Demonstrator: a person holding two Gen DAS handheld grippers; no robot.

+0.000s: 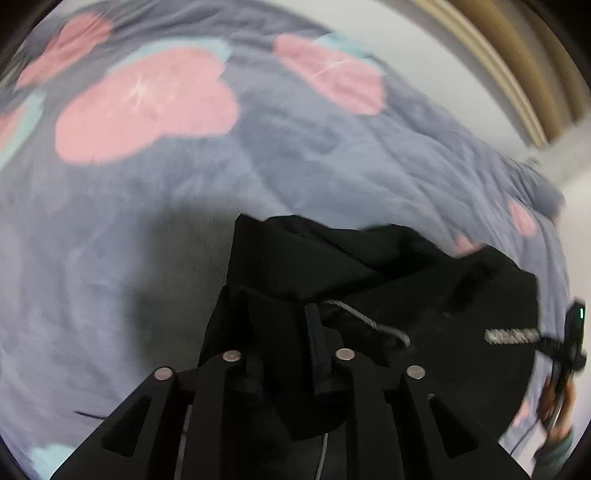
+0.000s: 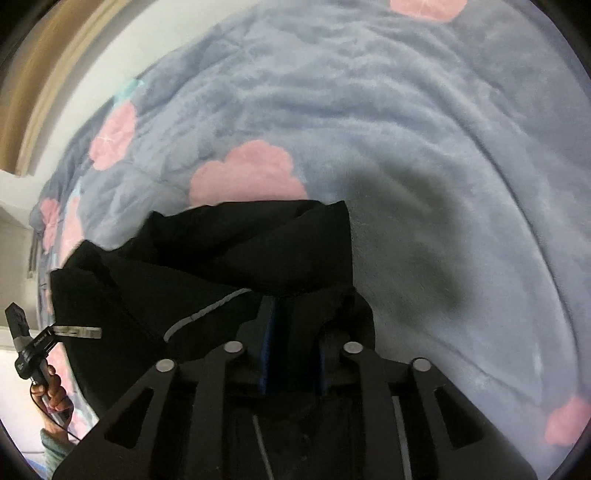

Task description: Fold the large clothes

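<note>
1. Black garment [image 1: 369, 266] hangs bunched between both grippers, lifted above the grey flowered blanket [image 1: 258, 155].
2. Left gripper [image 1: 284, 332]: jaws pinching black cloth.
3. Right gripper [image 2: 295, 325]: jaws pinching cloth too.
4. Judged early: no neat fold visible; spreading flat and folding remain.

Grey-blue fleece blanket [image 2: 406, 129] with pink flowers, white wall [image 1: 388, 33], tan wooden frame [image 1: 517, 66]

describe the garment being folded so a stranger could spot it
A grey-blue blanket with pink flower shapes covers the whole surface. On it hangs a crumpled black garment, pinched by both tongs. It is the only black cloth there, with a pale drawstring.
</note>
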